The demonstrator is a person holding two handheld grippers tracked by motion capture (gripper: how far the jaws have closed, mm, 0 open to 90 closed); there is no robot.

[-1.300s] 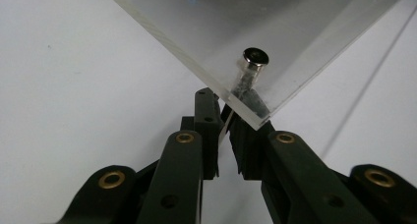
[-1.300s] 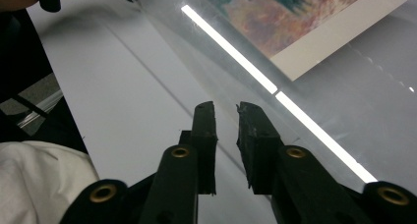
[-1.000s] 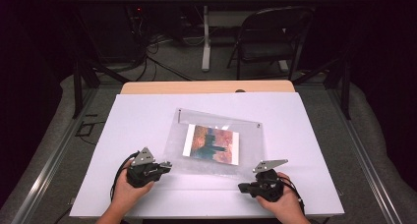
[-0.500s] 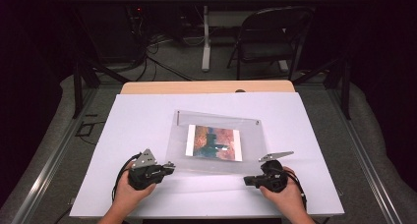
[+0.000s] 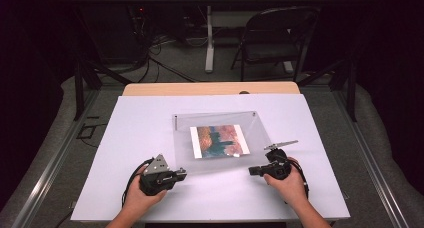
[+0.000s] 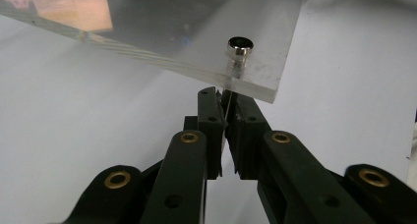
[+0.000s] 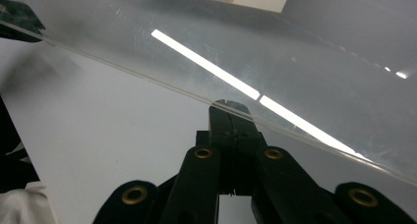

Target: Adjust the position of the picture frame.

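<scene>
Since the earlier frames, the right tool (image 5: 251,171) has been shifted sideways toward the left along the near edge of the clear acrylic frame (image 5: 260,133), while the left tool (image 5: 185,174) has hardly moved and its jaws have just been closing the last bit. The frame is seen lying mid-tabletop (image 5: 140,123), with a colourful picture (image 5: 219,140) sandwiched in it; its near edge looks lifted slightly off the surface, the far edge resting. Long axis of that near edge runs left-right across the tabletop, and both tools are placed on it, left one at the near-left corner, right one further along toward the near-right. In the left gripper view the left tool (image 6: 225,117) is seen pressed nearly together just below the corner, right under a metal standoff bolt (image 6: 240,49), with a thin sliver pinched between the pads; what that sliver is cannot be told for sure. In the right gripper view the right tool (image 7: 230,106) is pressed together, tips at or under the clear edge (image 7: 147,76); whether the sheet is actually clamped cannot be told. Coming move is judged to hinge on the left tool being nearest the bolt, directly ahead and above it.
</scene>
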